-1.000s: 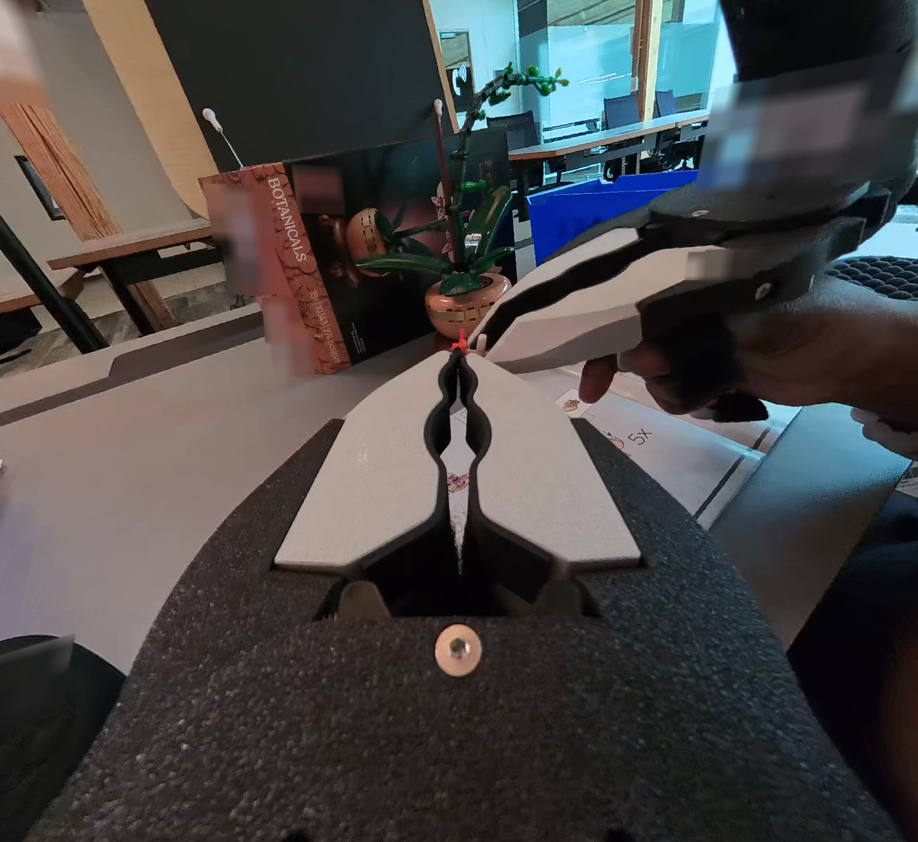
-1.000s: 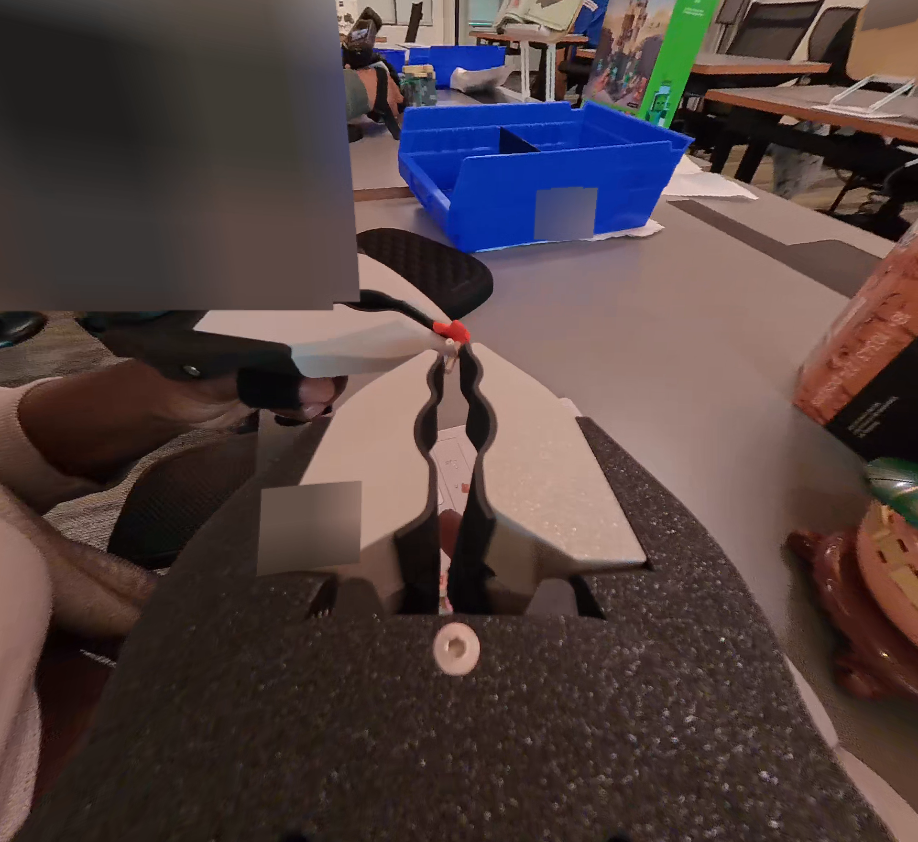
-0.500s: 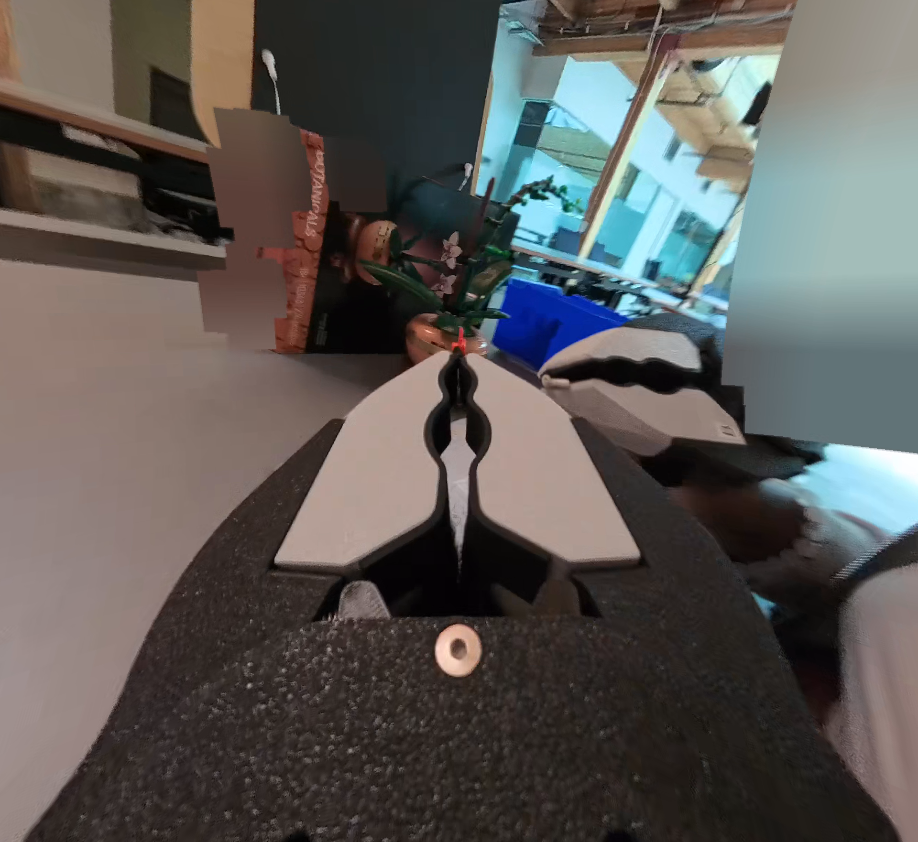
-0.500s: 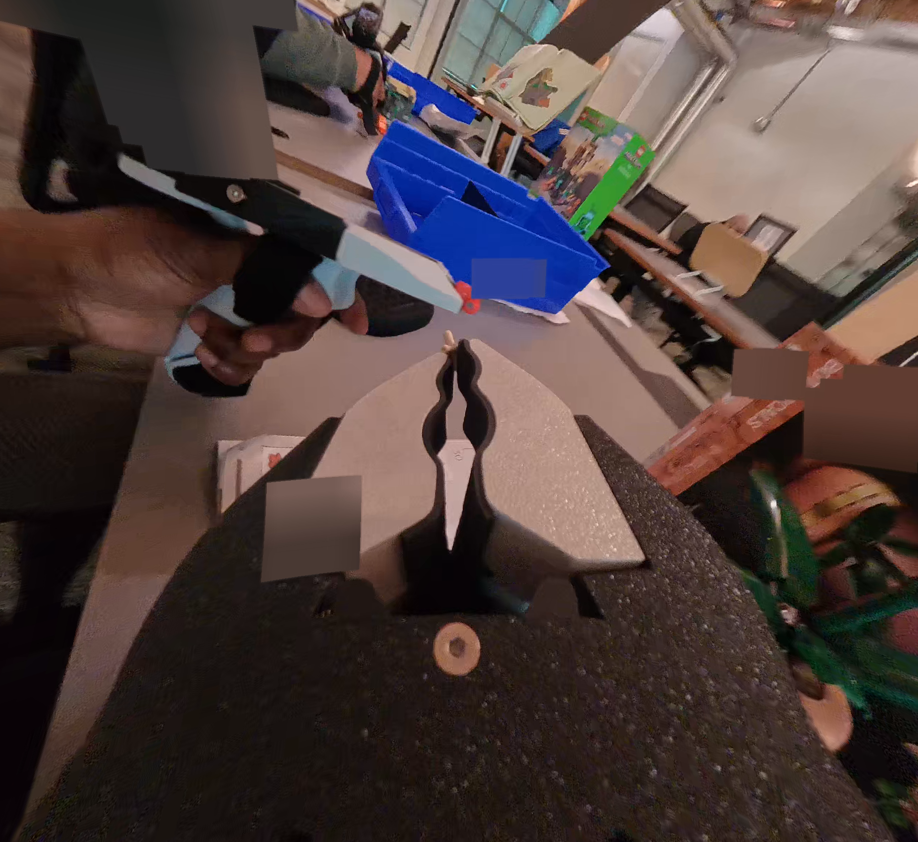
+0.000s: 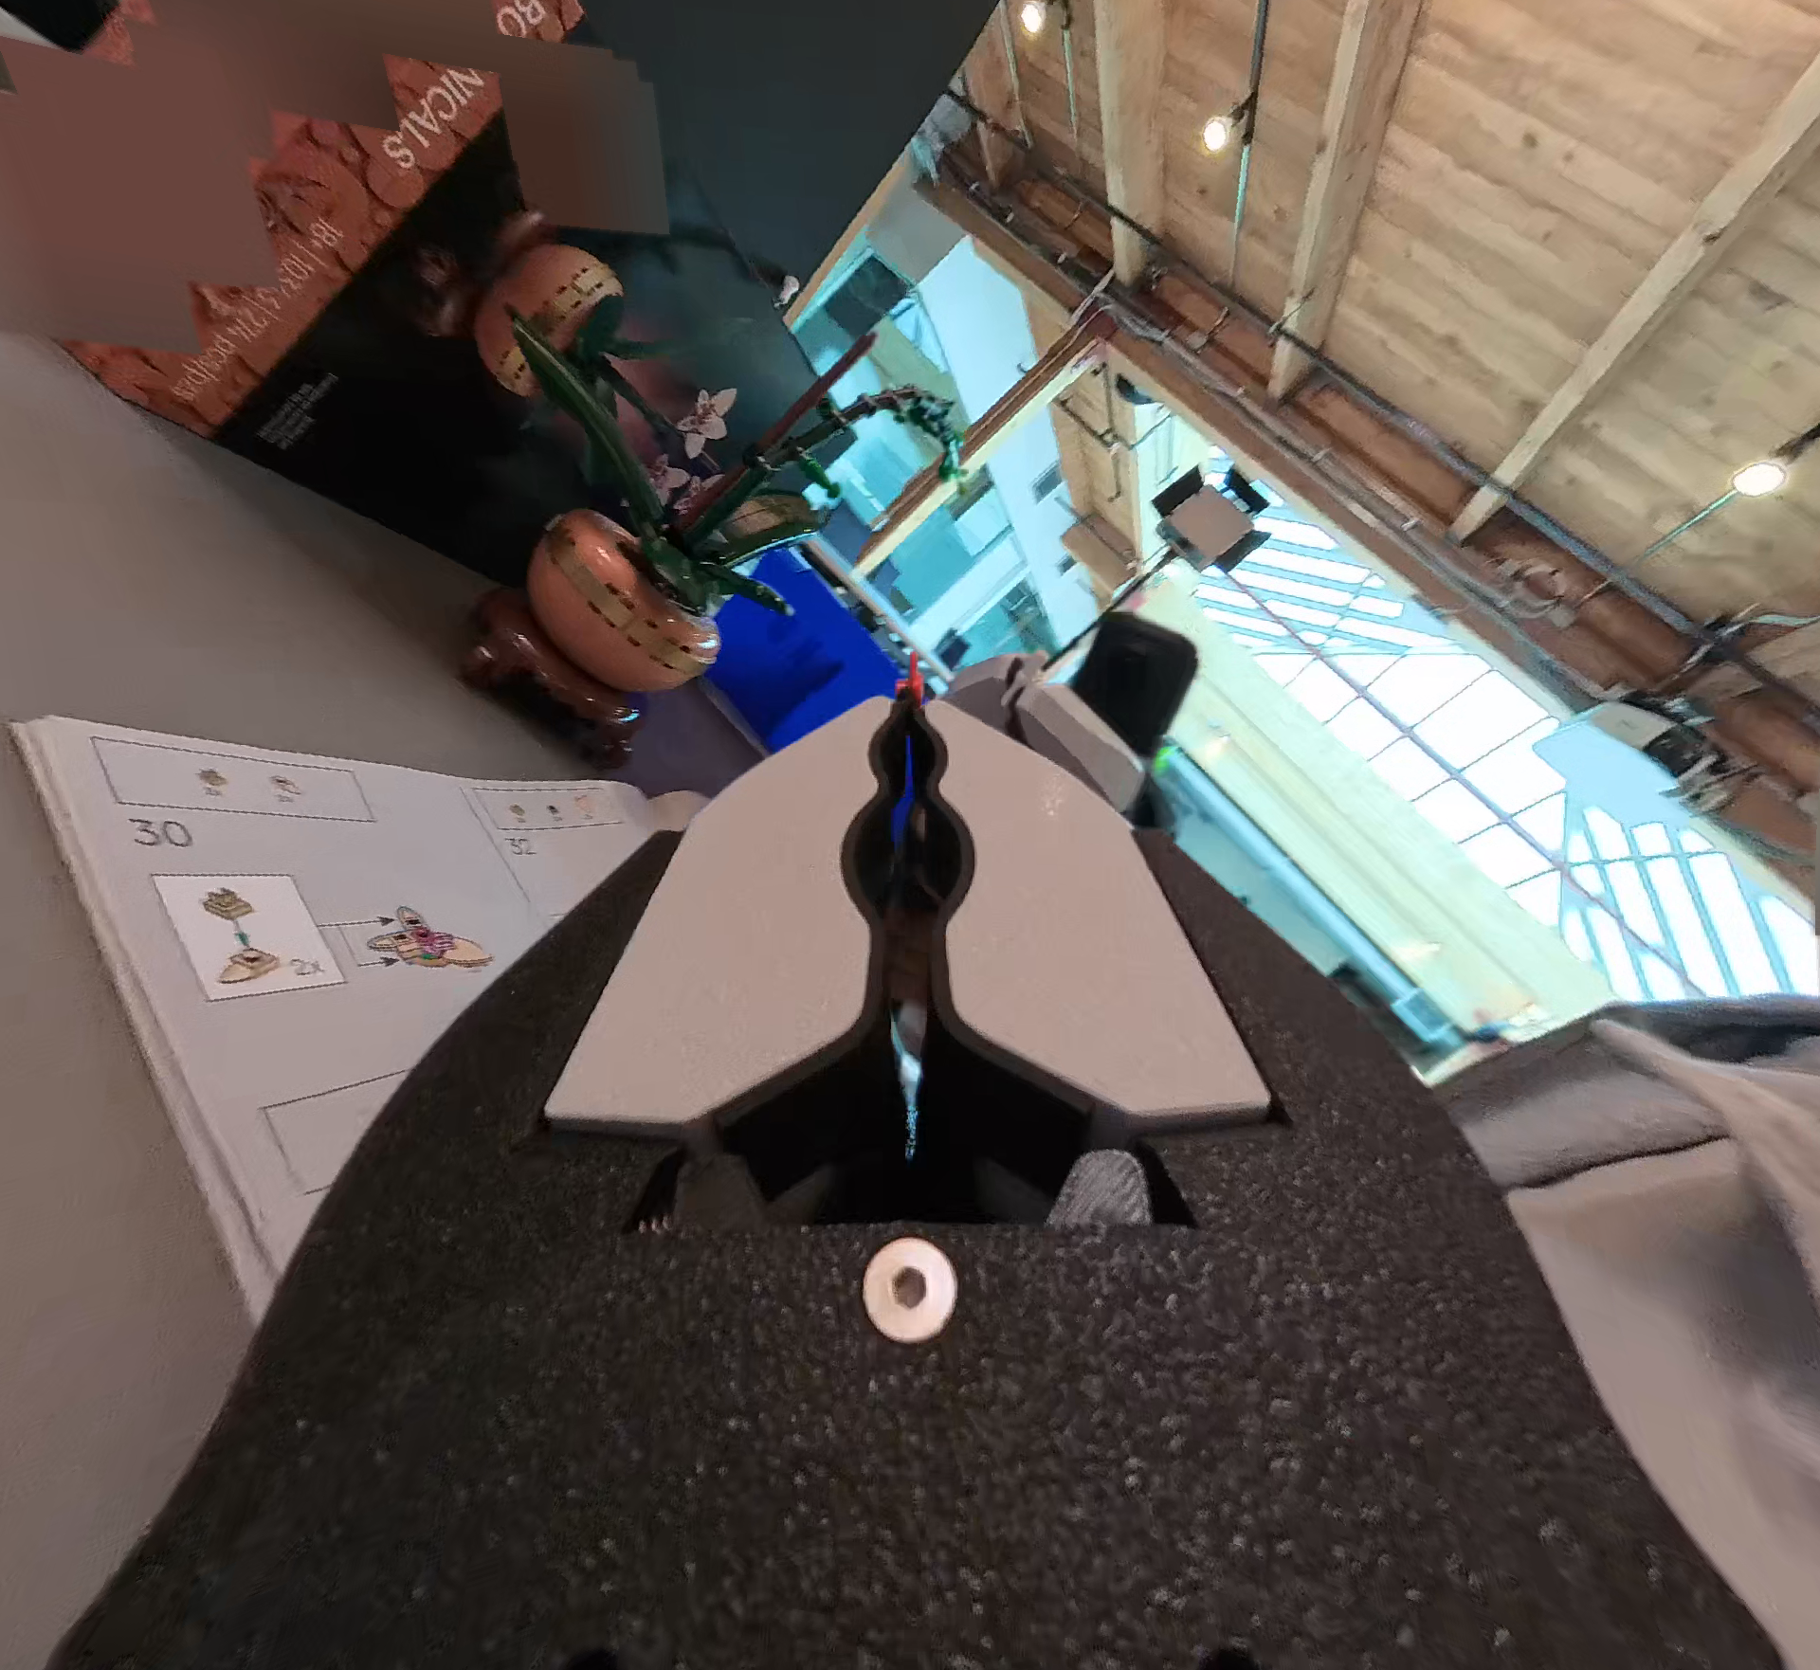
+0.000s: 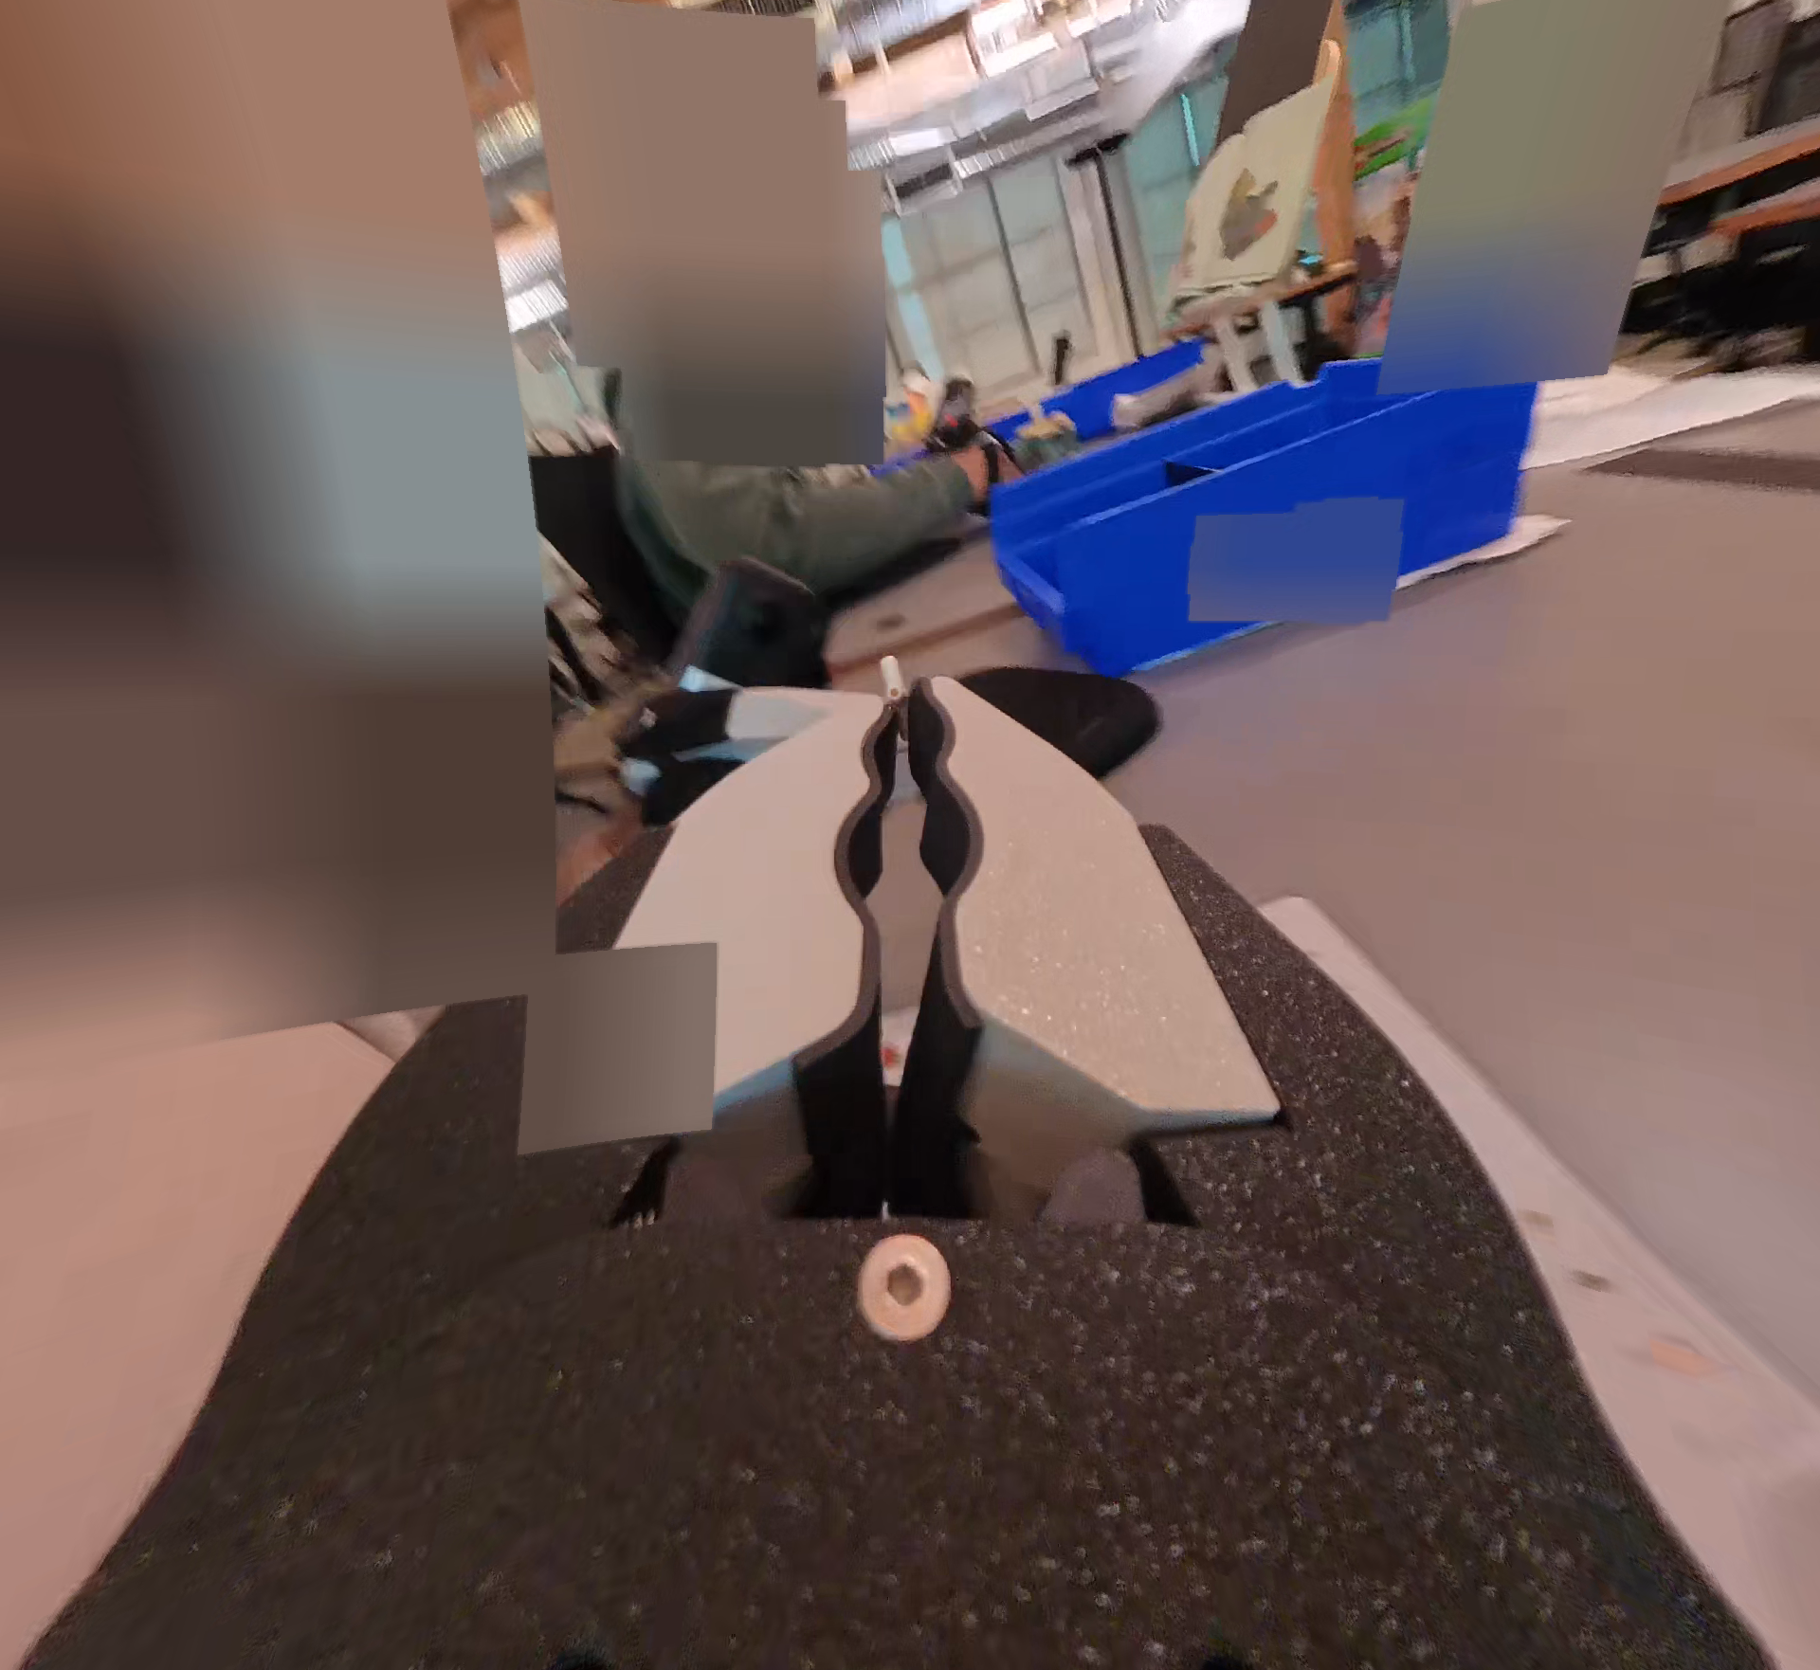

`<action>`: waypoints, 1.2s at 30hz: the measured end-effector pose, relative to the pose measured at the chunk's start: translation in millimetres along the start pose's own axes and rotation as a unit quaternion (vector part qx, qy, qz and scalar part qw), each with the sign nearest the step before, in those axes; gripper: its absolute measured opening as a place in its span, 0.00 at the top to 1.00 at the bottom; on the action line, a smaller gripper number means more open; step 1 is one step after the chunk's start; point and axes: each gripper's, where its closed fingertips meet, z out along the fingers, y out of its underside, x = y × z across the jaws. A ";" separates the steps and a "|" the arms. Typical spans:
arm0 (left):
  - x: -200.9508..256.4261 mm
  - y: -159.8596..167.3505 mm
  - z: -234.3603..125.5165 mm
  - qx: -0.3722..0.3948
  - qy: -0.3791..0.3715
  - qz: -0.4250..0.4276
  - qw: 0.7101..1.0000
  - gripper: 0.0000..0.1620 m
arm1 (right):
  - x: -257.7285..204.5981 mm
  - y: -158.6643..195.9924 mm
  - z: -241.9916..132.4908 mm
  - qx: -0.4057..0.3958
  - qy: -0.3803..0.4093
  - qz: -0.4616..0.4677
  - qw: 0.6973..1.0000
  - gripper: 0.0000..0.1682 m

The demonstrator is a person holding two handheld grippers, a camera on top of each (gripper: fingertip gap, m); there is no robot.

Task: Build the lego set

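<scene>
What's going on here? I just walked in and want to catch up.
A person is building a lego set with two handheld grippers. The left gripper pinches a tiny red piece; the right gripper pinches a small white peg. The brick-built potted orchid stands beside the open instruction booklet.

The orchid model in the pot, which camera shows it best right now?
The left wrist view. The orchid model stands whole there on the grey table, pot, leaves and arching stem all sharp, beside the open instruction booklet. The right wrist view does not show it at all; it faces the blue bin.
</scene>
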 end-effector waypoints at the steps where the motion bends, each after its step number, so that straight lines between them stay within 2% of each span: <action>1: -1.6 0.7 -0.2 -0.003 -0.009 0.017 1.000 1.00 | 2.1 1.0 -1.3 -0.024 0.021 -0.050 0.998 0.99; 3: -3.6 1.2 -0.8 -0.004 -0.025 0.044 0.999 1.00 | 7.2 2.4 -4.3 -0.077 0.070 -0.174 0.979 0.98; 6: -3.1 2.8 0.6 -0.001 -0.037 0.084 0.996 1.00 | 16.6 2.7 -8.3 -0.142 0.140 -0.349 0.916 0.98; 8: -2.3 4.7 2.3 -0.004 -0.040 0.098 0.994 1.00 | 21.8 1.9 -12.3 -0.174 0.176 -0.451 0.858 0.98; 9: -3.1 5.5 2.3 -0.009 -0.043 0.105 0.994 1.00 | 26.1 6.6 -16.1 -0.208 0.183 -0.502 0.819 0.98; 11: -6.8 3.4 -1.2 -0.017 -0.058 0.131 0.990 1.00 | 42.1 28.0 -32.8 -0.321 0.177 -0.581 0.727 0.98; 12: -8.3 1.7 -4.0 -0.022 -0.065 0.147 0.987 1.00 | 51.1 44.3 -46.0 -0.386 0.157 -0.591 0.691 0.98; 13: -9.2 0.5 -6.8 -0.028 -0.069 0.161 0.984 1.00 | 59.5 59.1 -61.0 -0.441 0.139 -0.582 0.669 0.98; 14: -10.2 -1.4 -9.4 -0.029 -0.074 0.172 0.982 1.00 | 66.5 70.1 -75.5 -0.480 0.126 -0.563 0.661 0.98; 15: -10.9 -3.2 -11.9 -0.027 -0.079 0.180 0.980 1.00 | 70.8 78.9 -89.0 -0.510 0.111 -0.538 0.663 0.98; 17: -12.2 -3.2 -14.3 -0.029 -0.082 0.190 0.978 1.00 | 72.7 87.6 -109.4 -0.541 0.087 -0.481 0.685 0.98; 19: -12.2 -0.5 -13.6 -0.031 -0.076 0.186 0.979 1.00 | 71.6 89.3 -123.1 -0.552 0.079 -0.427 0.712 0.98; 22: -14.1 5.8 -10.1 -0.041 -0.068 0.179 0.981 1.00 | 68.9 89.9 -137.4 -0.556 0.081 -0.379 0.735 0.98; 25: -15.7 8.9 -8.0 -0.044 -0.065 0.178 0.981 1.00 | 67.4 99.6 -142.7 -0.554 0.083 -0.338 0.756 0.97; 33: -18.1 7.4 -9.9 -0.044 -0.067 0.179 0.981 1.00 | 49.1 106.7 -143.0 -0.540 0.055 -0.258 0.799 0.84; 36: -17.4 6.4 -10.4 -0.042 -0.065 0.179 0.981 1.00 | 44.8 104.6 -142.7 -0.523 0.058 -0.239 0.816 0.84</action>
